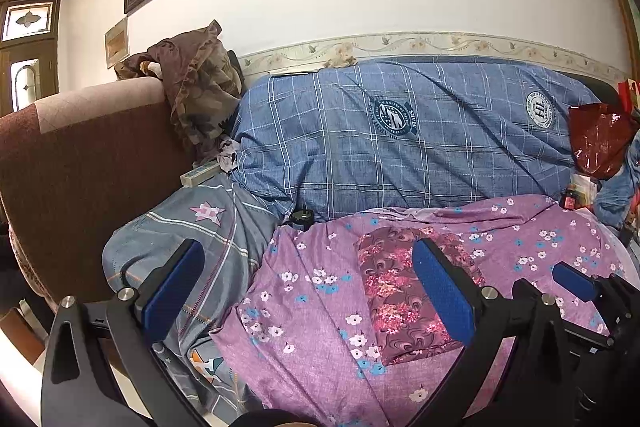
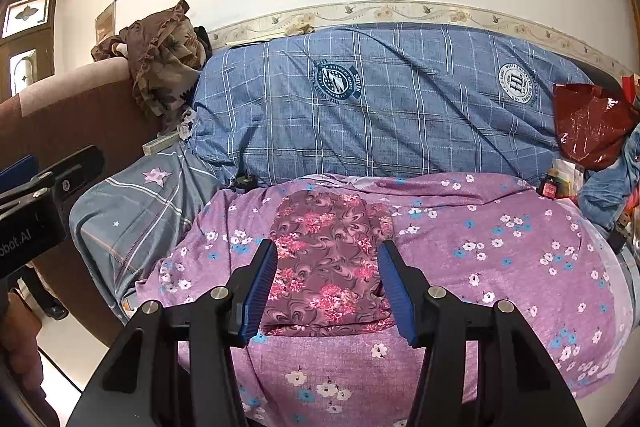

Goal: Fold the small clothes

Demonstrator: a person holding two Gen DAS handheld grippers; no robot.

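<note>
A small maroon garment with pink flowers point(image 2: 328, 259) lies folded into a rectangle on the purple flowered sheet point(image 2: 500, 267). It also shows in the left wrist view point(image 1: 396, 291). My right gripper point(image 2: 327, 291) is open and empty, its blue pads either side of the garment's near half, just above it. My left gripper point(image 1: 308, 287) is open wide and empty, to the left of the garment; its right pad overlaps the garment's right part in view. The right gripper's blue pad point(image 1: 576, 281) shows at the right edge of the left wrist view.
A blue checked quilt point(image 2: 380, 107) lies along the wall behind. A grey pillow point(image 2: 132, 211) and a brown sofa arm point(image 2: 80, 115) are at left, with brown cloth point(image 2: 164, 59) piled on top. A red plastic bag point(image 2: 592, 131) and small bottle point(image 2: 550, 185) are at right.
</note>
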